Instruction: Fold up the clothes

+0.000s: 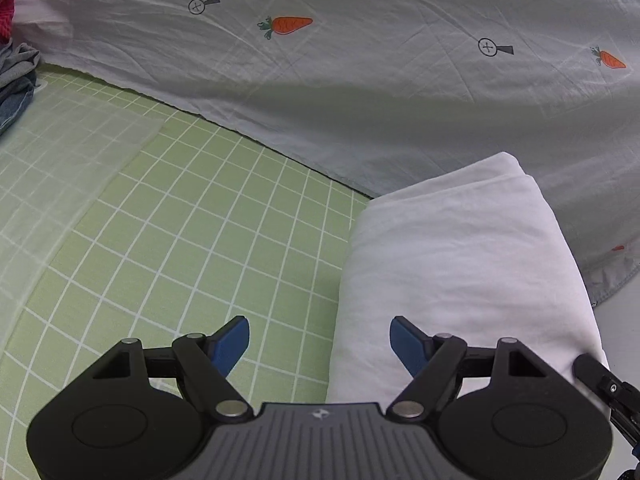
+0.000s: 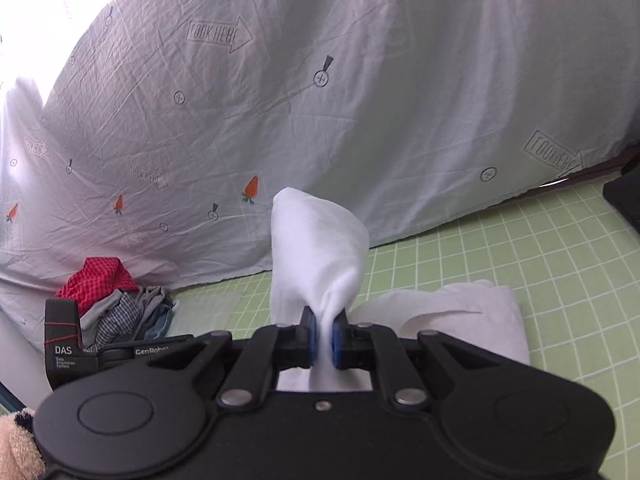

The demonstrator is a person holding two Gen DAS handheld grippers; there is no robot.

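A white garment (image 1: 460,264) lies partly folded on the green checked sheet (image 1: 192,232), right of centre in the left wrist view. My left gripper (image 1: 320,340) is open and empty, its right finger over the garment's near left edge. In the right wrist view my right gripper (image 2: 323,334) is shut on a bunched edge of the white garment (image 2: 316,248) and holds it lifted, so the cloth stands up above the jaws. The rest of the garment (image 2: 472,316) lies on the sheet to the right.
A pale quilt with carrot prints (image 1: 360,60) lies behind the garment; it also fills the back of the right wrist view (image 2: 280,120). A pile of clothes (image 2: 116,304), red checked on top, sits at the left. A translucent mat (image 1: 60,184) lies on the sheet.
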